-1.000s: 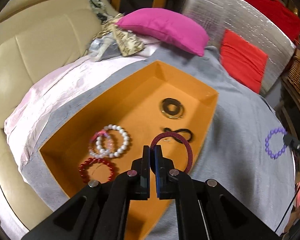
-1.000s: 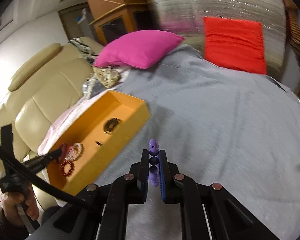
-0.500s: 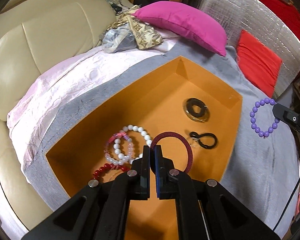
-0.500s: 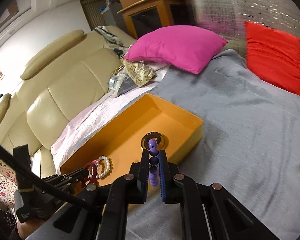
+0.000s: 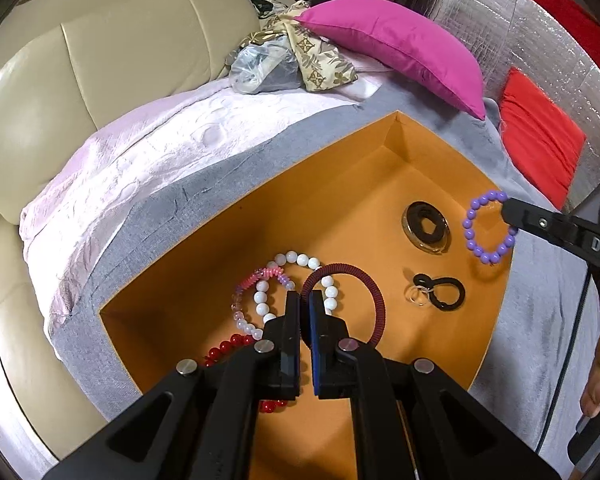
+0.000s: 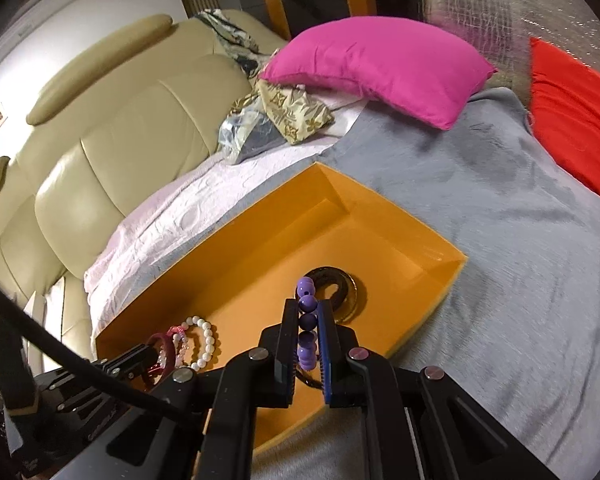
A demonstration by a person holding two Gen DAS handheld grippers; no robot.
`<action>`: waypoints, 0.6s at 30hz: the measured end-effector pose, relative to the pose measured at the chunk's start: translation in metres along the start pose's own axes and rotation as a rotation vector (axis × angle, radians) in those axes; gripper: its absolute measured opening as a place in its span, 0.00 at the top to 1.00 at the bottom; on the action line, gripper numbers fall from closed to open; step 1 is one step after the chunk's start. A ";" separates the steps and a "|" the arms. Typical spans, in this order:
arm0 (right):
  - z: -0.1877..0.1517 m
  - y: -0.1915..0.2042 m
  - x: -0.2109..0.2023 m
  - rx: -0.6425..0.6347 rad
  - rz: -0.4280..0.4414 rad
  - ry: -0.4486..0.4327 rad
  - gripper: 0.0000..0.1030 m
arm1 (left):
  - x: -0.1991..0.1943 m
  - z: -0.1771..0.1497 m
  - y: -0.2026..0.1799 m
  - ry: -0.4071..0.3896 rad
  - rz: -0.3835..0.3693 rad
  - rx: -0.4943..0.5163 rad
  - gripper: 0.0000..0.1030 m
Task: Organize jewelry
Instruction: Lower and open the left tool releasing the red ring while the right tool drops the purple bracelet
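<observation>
Both loads over the orange box [image 5: 352,184], set on the grey blanket [image 6: 500,208] of the bed. Step in hand, by judgement: lowering two bracelets into the box. Best done by bringing each low over bare floor before letting go, so neither bounces out nor lands tangled on what lies there. Right tongs [image 6: 309,334] clamped on the purple bead bracelet [image 5: 487,226], hanging over the right rim near the far end; better carried a little further inward, left of the rim, toward the empty far corner and clear of the dark disc [image 5: 425,226]. Left tongs [image 5: 305,308] pinched shut on the dark red coil bracelet [image 5: 364,292], loop hanging over the near-left cluster; worth shifting right to open floor between cluster and black clasp [image 5: 440,294] so coil does not snag beads. Count, largest down: one box; two cushions, magenta [image 5: 396,46] and red [image 5: 540,148]; two tongs; in the box, lying: one white bead bracelet [image 5: 296,260], one pink bracelet [image 5: 260,276], one red bead bracelet [image 5: 224,350], one dark disc, one black clasp with a small clear ring. In the air: two bracelets.
</observation>
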State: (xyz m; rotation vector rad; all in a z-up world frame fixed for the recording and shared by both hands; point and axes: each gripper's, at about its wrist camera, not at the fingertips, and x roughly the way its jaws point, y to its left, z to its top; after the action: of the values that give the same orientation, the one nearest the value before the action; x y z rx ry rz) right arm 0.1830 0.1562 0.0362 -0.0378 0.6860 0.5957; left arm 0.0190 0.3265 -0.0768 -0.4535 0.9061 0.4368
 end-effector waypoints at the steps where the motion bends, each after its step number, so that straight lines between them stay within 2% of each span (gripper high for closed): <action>1: 0.001 0.001 0.004 -0.001 0.002 0.004 0.91 | 0.001 0.000 0.000 0.001 0.001 0.000 0.96; 18: 0.017 0.014 0.058 -0.023 0.009 0.077 0.91 | 0.016 -0.004 0.004 0.032 -0.002 0.000 0.96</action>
State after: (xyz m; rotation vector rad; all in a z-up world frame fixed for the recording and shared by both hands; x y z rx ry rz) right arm 0.2209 0.2005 0.0164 -0.0793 0.7541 0.6128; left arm 0.0230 0.3297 -0.0930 -0.4619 0.9362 0.4289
